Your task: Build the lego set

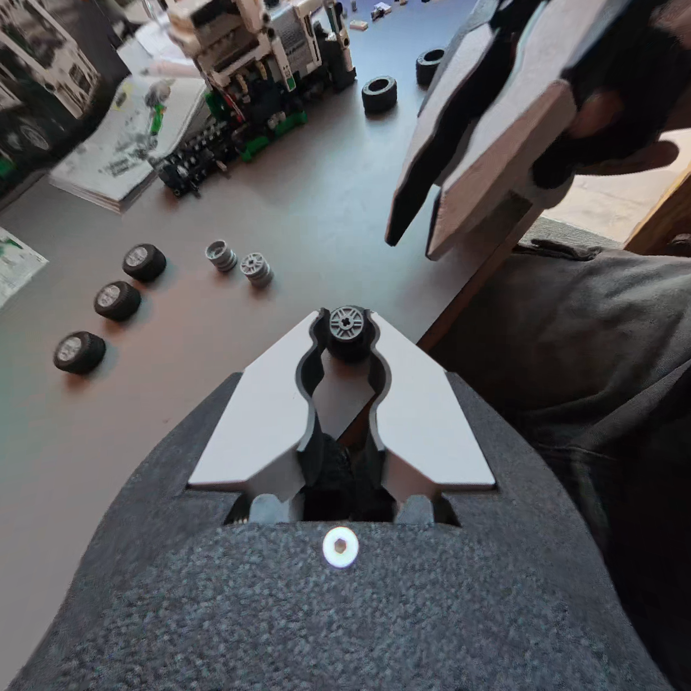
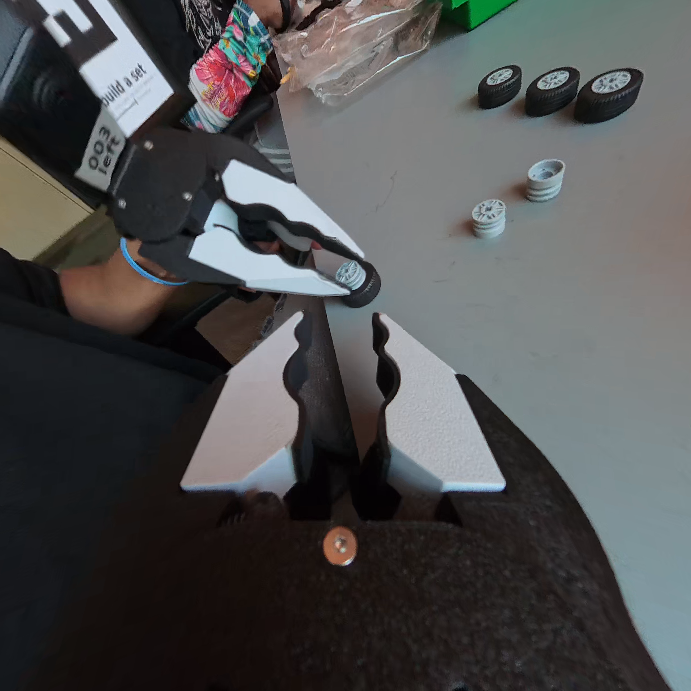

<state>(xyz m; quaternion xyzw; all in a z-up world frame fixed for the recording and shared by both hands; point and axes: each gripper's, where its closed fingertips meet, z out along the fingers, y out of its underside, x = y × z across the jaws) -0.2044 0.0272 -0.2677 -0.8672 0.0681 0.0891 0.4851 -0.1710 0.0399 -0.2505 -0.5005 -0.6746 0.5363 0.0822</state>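
Observation:
My left gripper (image 1: 346, 315) is shut on a grey wheel rim (image 1: 347, 325) with a black tyre (image 1: 349, 353) partly on it, held above the table near its front edge. It also shows in the right wrist view (image 2: 353, 276), gripping the rim (image 2: 347, 274) and tyre (image 2: 365, 295). My right gripper (image 2: 338, 318) is open and empty, just below and in front of the held wheel. In the left wrist view the right gripper (image 1: 411, 248) hangs at the upper right. Two bare grey rims (image 1: 221, 255) (image 1: 256, 270) stand on the grey table (image 1: 318, 224).
Three finished wheels (image 1: 144, 261) (image 1: 117, 300) (image 1: 79, 352) stand in a row at left. Two loose black tyres (image 1: 379, 93) (image 1: 430, 65) lie by the partly built truck model (image 1: 254, 74). An instruction booklet (image 1: 123, 149) lies at the back left. A plastic bag (image 2: 355, 45) lies on the table. Left tips to right tips: about 5 cm. My right tips are roughly 20 cm from the partly built truck model (image 1: 254, 74).

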